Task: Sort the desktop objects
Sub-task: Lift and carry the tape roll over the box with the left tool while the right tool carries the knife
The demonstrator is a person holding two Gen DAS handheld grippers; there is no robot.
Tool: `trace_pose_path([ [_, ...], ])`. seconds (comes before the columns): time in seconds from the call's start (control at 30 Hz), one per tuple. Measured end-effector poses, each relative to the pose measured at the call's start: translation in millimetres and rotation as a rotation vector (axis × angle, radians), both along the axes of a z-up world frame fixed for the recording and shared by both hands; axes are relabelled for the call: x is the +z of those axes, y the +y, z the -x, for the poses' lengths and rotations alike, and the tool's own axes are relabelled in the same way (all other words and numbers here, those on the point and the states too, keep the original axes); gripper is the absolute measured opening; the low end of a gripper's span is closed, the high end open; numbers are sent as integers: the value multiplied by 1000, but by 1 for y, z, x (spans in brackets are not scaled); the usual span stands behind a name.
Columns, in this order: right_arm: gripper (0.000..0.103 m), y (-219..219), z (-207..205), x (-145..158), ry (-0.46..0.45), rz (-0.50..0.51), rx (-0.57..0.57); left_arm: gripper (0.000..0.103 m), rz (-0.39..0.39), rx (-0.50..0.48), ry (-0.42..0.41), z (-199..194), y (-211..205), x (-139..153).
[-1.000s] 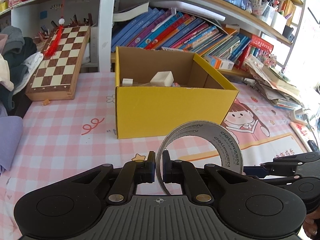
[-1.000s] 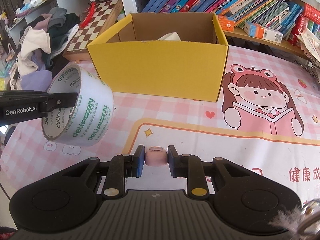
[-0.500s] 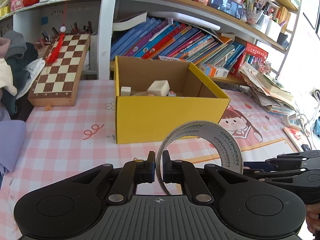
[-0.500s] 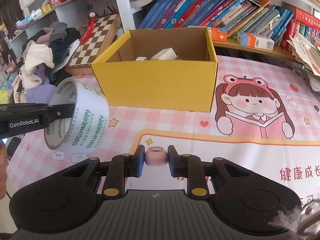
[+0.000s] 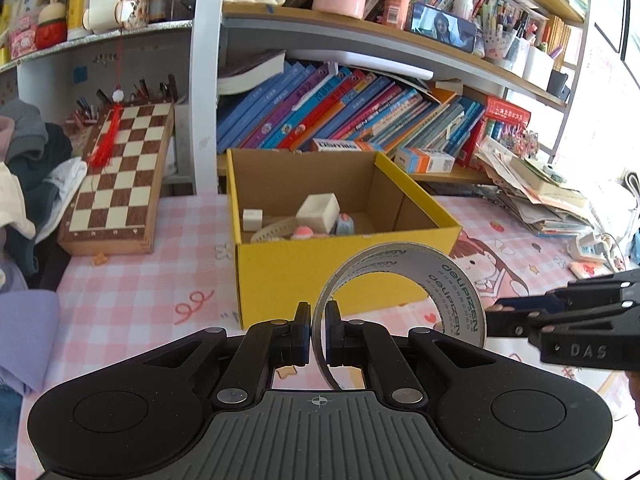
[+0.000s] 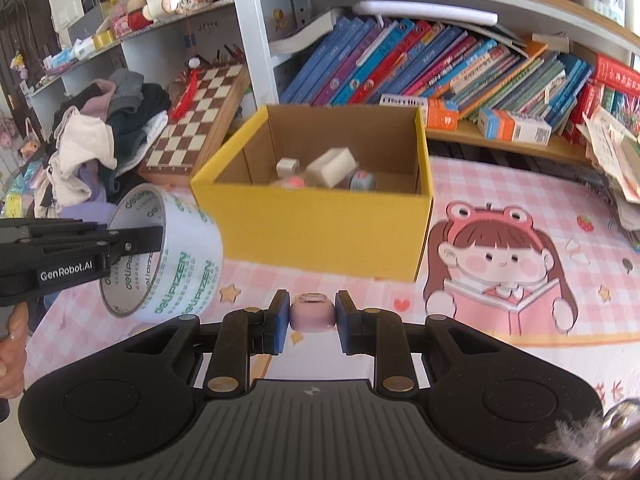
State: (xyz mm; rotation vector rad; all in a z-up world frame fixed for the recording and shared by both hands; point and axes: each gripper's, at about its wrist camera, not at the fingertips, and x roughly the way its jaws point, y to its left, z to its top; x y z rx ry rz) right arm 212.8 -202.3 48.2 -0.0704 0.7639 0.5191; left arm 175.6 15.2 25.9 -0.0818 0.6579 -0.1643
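My left gripper (image 5: 317,334) is shut on the wall of a clear tape roll (image 5: 452,292) and holds it in the air in front of the open yellow box (image 5: 344,272). The roll also shows in the right wrist view (image 6: 176,264), left of the box (image 6: 320,224). My right gripper (image 6: 312,320) is shut on a small pink block (image 6: 312,314), held above the pink mat short of the box. Inside the box lie a white block (image 5: 318,210), a small white cube (image 5: 252,219) and other small items.
A chessboard (image 5: 120,176) leans at the back left beside a pile of clothes (image 6: 100,136). Shelves of books (image 5: 360,116) stand behind the box. Stacked papers (image 5: 536,196) lie at the right. The pink mat (image 6: 500,256) shows a cartoon girl.
Both grippers have risen with their loads, so the inside of the box now shows from above. The grips have not changed.
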Motion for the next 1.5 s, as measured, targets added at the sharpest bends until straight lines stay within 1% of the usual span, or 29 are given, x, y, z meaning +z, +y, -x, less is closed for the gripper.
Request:
trace_pose_path([
  [0.23,23,4,-24,28,-83,7,31,6,-36,-7,-46,-19,0,16],
  [0.47,23,11,-58,55,-163,2,59,6,-75,-6,-87,-46,-3,31],
  [0.57,23,15,-74,62,-182,9,70,6,-89,2,-96,-58,-4,35],
  [0.67,23,17,-92,64,-180,15,81,6,-104,10,-97,-70,-5,37],
  [0.9,23,29,-125,52,-161,65,139,6,-140,33,-73,-102,-8,31],
  [1.17,23,49,-158,25,-120,140,232,6,-189,57,-25,-139,-13,15],
  [1.5,23,66,-190,-10,-58,221,321,6,-253,83,24,-169,-16,-5],
])
